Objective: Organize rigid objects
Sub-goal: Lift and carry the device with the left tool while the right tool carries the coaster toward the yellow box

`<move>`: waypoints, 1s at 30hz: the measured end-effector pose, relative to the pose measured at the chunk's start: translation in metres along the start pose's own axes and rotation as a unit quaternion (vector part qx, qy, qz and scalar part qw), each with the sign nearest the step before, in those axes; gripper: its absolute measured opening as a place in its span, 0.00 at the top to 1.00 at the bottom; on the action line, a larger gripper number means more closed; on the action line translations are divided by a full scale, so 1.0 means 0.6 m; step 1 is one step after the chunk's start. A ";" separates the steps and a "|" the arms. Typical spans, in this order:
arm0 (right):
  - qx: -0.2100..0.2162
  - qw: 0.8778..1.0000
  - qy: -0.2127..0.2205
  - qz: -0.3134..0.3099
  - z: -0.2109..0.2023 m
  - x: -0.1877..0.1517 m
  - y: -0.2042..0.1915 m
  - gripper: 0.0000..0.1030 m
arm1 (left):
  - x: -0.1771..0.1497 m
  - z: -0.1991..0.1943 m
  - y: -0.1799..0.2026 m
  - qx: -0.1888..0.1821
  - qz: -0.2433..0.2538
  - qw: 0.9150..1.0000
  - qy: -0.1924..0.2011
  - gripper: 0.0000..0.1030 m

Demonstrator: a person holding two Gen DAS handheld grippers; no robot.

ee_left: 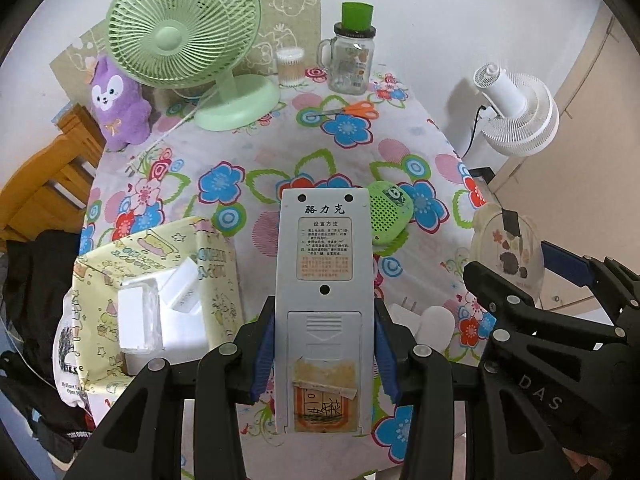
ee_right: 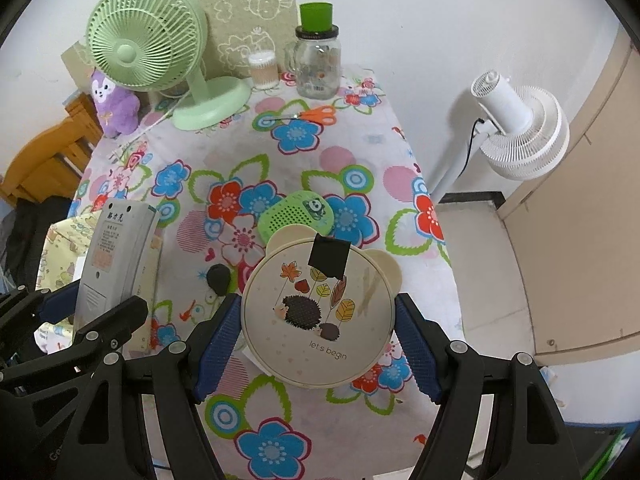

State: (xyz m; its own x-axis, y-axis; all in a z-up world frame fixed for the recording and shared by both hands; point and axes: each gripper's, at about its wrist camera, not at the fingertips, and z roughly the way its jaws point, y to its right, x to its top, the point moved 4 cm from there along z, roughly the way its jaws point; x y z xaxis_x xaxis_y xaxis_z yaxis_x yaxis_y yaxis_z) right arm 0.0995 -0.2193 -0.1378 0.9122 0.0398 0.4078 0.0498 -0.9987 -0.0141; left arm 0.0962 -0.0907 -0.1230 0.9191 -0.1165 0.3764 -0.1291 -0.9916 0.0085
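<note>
1. Nearest us, the left gripper (ee_left: 324,344) is clenched on a grey remote control (ee_left: 323,280), back face up, blue pads on its two long edges. Its long axis runs straight ahead from the jaws, and it hangs clear above the flowered tablecloth (ee_left: 256,160).
2. The right gripper (ee_right: 318,336) grasps a round cream case (ee_right: 316,316) with a hedgehog print and two small ears, pads on opposite sides of its rim, also off the cloth.
3. The yellow patterned box (ee_left: 216,280) lies just to the left of the remote, open, with white items inside. We judge it the likely destination; the left hand is the nearer.
4. A green speaker (ee_right: 296,214) sits on the cloth just beyond the case; a small black object (ee_right: 218,278) lies between the two grippers.
5. Well beyond: green desk fan (ee_left: 184,28), purple plush (ee_left: 116,100), orange scissors (ee_left: 352,109), glass jar (ee_left: 351,60), cotton swabs (ee_left: 290,66). None blocks the way to the box.
</note>
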 end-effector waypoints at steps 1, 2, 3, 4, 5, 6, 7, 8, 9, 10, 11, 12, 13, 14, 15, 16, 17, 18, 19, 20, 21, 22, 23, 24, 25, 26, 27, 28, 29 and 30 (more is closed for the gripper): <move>0.000 1.000 0.002 -0.002 -0.004 0.001 -0.004 0.26 | 0.000 -0.004 -0.002 0.001 0.000 1.000 0.002 0.57; 0.001 1.000 0.003 -0.003 -0.006 0.001 -0.006 0.26 | 0.000 -0.007 -0.005 0.002 0.000 1.000 0.004 0.57; 0.001 1.000 0.005 -0.004 -0.009 0.002 -0.010 0.26 | -0.001 -0.009 -0.008 0.003 0.000 1.000 0.006 0.57; 0.001 1.000 0.006 -0.005 -0.010 0.003 -0.013 0.26 | -0.002 -0.012 -0.010 0.004 0.000 1.000 0.007 0.57; 0.001 1.000 0.007 -0.006 -0.013 0.004 -0.018 0.26 | -0.002 -0.014 -0.013 0.005 -0.001 1.000 0.008 0.57; 0.002 1.000 0.008 -0.007 -0.014 0.005 -0.021 0.26 | -0.002 -0.017 -0.016 0.006 -0.002 1.000 0.010 0.57; 0.002 1.000 0.009 -0.009 -0.016 0.006 -0.025 0.26 | -0.003 -0.018 -0.020 0.006 -0.003 1.000 0.011 0.57; 0.002 1.000 0.010 -0.010 -0.017 0.007 -0.029 0.26 | -0.003 -0.021 -0.024 0.007 -0.004 1.000 0.012 0.57; 0.002 1.000 0.011 -0.011 -0.018 0.007 -0.033 0.26 | -0.003 -0.022 -0.027 0.007 -0.004 1.000 0.013 0.57; 0.002 1.000 0.011 -0.012 -0.019 0.008 -0.037 0.26 | -0.004 -0.024 -0.032 0.008 -0.005 1.000 0.014 0.57; 0.003 1.000 0.011 -0.013 -0.019 0.008 -0.042 0.26 | -0.004 -0.024 -0.037 0.008 -0.006 1.000 0.014 0.57; 0.003 1.000 0.011 -0.014 -0.019 0.008 -0.047 0.26 | -0.005 -0.025 -0.040 0.008 -0.007 1.000 0.015 0.57; 0.004 1.000 0.011 -0.015 -0.019 0.009 -0.052 0.26 | -0.006 -0.026 -0.044 0.009 -0.007 1.000 0.016 0.57; 0.004 1.000 0.011 -0.016 -0.019 0.009 -0.057 0.26 | -0.007 -0.027 -0.050 0.010 -0.009 1.000 0.016 0.57; 0.004 1.000 0.012 -0.017 -0.019 0.009 -0.061 0.26 | -0.008 -0.028 -0.055 0.010 -0.010 1.000 0.016 0.57; 0.005 1.000 0.011 -0.019 -0.018 0.009 -0.067 0.26 | -0.009 -0.028 -0.059 0.009 -0.011 1.000 0.016 0.57; 0.005 1.000 0.011 -0.020 -0.017 0.009 -0.072 0.26 | -0.010 -0.029 -0.064 0.009 -0.013 1.000 0.016 0.57; 0.005 1.000 0.010 -0.022 -0.017 0.009 -0.077 0.26 | -0.011 -0.029 -0.070 0.009 -0.015 1.000 0.016 0.57; 0.005 1.000 0.009 -0.023 -0.016 0.008 -0.083 0.26 | -0.012 -0.030 -0.076 0.009 -0.016 1.000 0.016 0.57; 0.006 1.000 0.007 -0.024 -0.014 0.008 -0.090 0.26 | -0.012 -0.030 -0.080 0.011 -0.016 1.000 0.016 0.57; 0.006 1.000 0.006 -0.025 -0.013 0.008 -0.093 0.25 | -0.013 -0.030 -0.084 0.011 -0.016 1.000 0.016 0.57; 0.006 1.000 0.006 -0.026 -0.012 0.009 -0.098 0.26 | -0.014 -0.030 -0.090 0.010 -0.018 1.000 0.016 0.57; 0.005 1.000 0.006 -0.028 -0.011 0.009 -0.104 0.26 | -0.015 -0.029 -0.095 0.010 -0.020 1.000 0.015 0.57; 0.004 1.000 0.006 -0.030 -0.010 0.009 -0.109 0.26 | -0.015 -0.028 -0.100 0.009 -0.021 1.000 0.015 0.57; 0.003 0.999 0.006 -0.031 -0.009 0.010 -0.113 0.26 | -0.015 -0.027 -0.104 0.009 -0.022 1.000 0.014 0.57; 0.003 0.999 0.005 -0.032 -0.007 0.010 -0.118 0.26 | -0.016 -0.026 -0.109 0.009 -0.023 1.000 0.013 0.57; 0.003 0.999 0.004 -0.033 -0.005 0.010 -0.123 0.25 | -0.016 -0.025 -0.114 0.008 -0.023 1.000 0.013 0.57; 0.003 0.999 0.003 -0.034 -0.004 0.011 -0.129 0.25 | -0.017 -0.024 -0.120 0.007 -0.025 1.000 0.012 0.57; 0.003 0.999 0.003 -0.035 -0.003 0.011 -0.135 0.26 | -0.018 -0.024 -0.124 0.007 -0.026 1.000 0.012 0.57; 0.003 0.999 0.002 -0.037 -0.002 0.012 -0.139 0.26 | -0.019 -0.023 -0.130 0.006 -0.028 1.000 0.011 0.57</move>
State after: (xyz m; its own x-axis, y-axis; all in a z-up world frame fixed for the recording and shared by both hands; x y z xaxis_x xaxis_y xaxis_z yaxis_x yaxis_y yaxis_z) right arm 0.1012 -0.1357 -0.1326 0.9043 0.1124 0.4118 0.1185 -0.9929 0.0108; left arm 0.0903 -0.0114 -0.1150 0.9162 -0.0604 0.3962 -0.0741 -0.9971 0.0194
